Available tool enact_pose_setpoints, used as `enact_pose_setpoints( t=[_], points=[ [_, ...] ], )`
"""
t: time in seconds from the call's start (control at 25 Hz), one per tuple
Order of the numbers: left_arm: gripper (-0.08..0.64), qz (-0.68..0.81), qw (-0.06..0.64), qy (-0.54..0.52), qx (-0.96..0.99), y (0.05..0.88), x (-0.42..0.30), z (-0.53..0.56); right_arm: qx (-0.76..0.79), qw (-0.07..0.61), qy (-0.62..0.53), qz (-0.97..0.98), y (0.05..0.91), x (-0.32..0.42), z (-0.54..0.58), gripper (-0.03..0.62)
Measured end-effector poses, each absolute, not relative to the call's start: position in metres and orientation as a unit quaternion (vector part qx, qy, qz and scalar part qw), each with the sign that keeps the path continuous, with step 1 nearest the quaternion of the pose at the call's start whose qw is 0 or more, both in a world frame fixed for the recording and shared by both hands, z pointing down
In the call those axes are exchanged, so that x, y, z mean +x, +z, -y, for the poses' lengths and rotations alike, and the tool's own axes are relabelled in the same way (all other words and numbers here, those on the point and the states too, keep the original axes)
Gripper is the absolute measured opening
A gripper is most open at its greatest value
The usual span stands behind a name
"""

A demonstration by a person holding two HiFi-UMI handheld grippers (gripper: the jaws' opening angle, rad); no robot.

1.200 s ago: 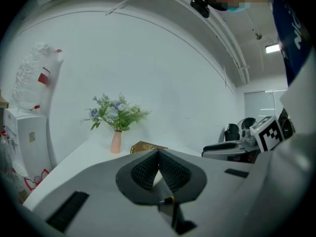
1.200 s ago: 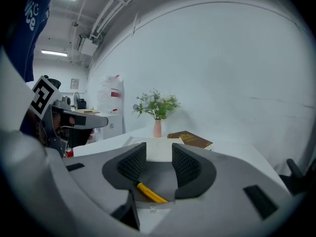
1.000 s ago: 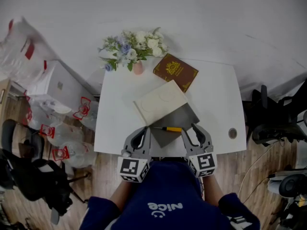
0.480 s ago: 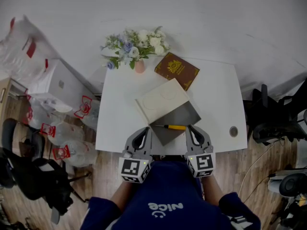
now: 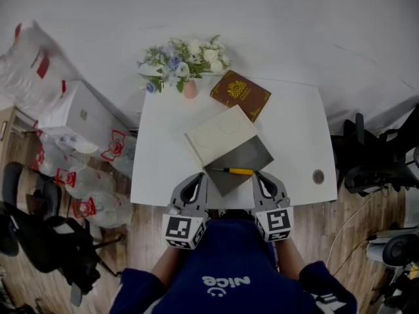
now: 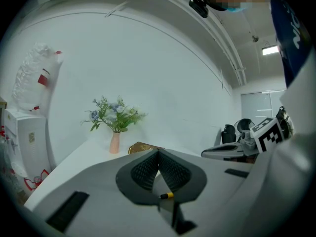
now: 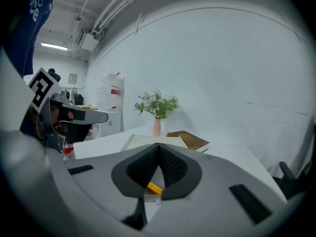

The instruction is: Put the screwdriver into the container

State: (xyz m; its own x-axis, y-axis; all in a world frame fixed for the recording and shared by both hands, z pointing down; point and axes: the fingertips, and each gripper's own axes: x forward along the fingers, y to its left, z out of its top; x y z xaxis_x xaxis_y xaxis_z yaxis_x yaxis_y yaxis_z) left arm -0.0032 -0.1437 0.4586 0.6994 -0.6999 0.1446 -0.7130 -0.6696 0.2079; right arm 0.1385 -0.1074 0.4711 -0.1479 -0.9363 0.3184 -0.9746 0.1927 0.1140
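The screwdriver (image 5: 237, 171), with a yellow handle and a thin dark shaft, lies across the near corner of the flat grey container (image 5: 245, 154). A cream box (image 5: 219, 136) overlaps the container's far side. My right gripper (image 5: 259, 176) is at the table's front edge, its tips just right of the handle; its jaws are shut with nothing between them. The handle (image 7: 154, 188) shows through the gap beneath the closed tips. My left gripper (image 5: 196, 178) is shut too, left of the shaft, and the screwdriver (image 6: 166, 195) lies beyond its tips.
A brown book (image 5: 239, 95) and a pink vase of flowers (image 5: 183, 63) stand at the table's far side. A small dark round thing (image 5: 318, 176) sits near the right edge. Bags and a white box (image 5: 78, 120) crowd the floor to the left; chairs (image 5: 373, 162) stand on the right.
The right gripper's jaws have closed from wide open to shut. The screwdriver lies where it was, and the left gripper has not moved.
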Motion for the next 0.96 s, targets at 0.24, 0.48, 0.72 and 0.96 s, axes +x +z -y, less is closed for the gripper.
enact_pose_setpoints(
  t=[0.24,0.48,0.72,0.96],
  points=[
    [0.015,0.392,0.122,0.028,0.912,0.459,-0.004,0.141,0.634,0.162,0.057,0.754,0.471,0.140,0.104,0.021],
    [0.015,0.393,0.121,0.024,0.911,0.458,-0.003,0.142,0.633,0.161,0.051,0.756,0.471,0.140,0.106,0.021],
    [0.014,0.389,0.127,0.028,0.912,0.461,0.001,0.143,0.632,0.163,0.051,0.756,0.471,0.142,0.108,0.021],
    [0.014,0.385,0.126,0.029,0.914,0.463,0.009,0.148,0.631,0.169,0.052,0.755,0.473,0.149,0.112,0.021]
  ],
)
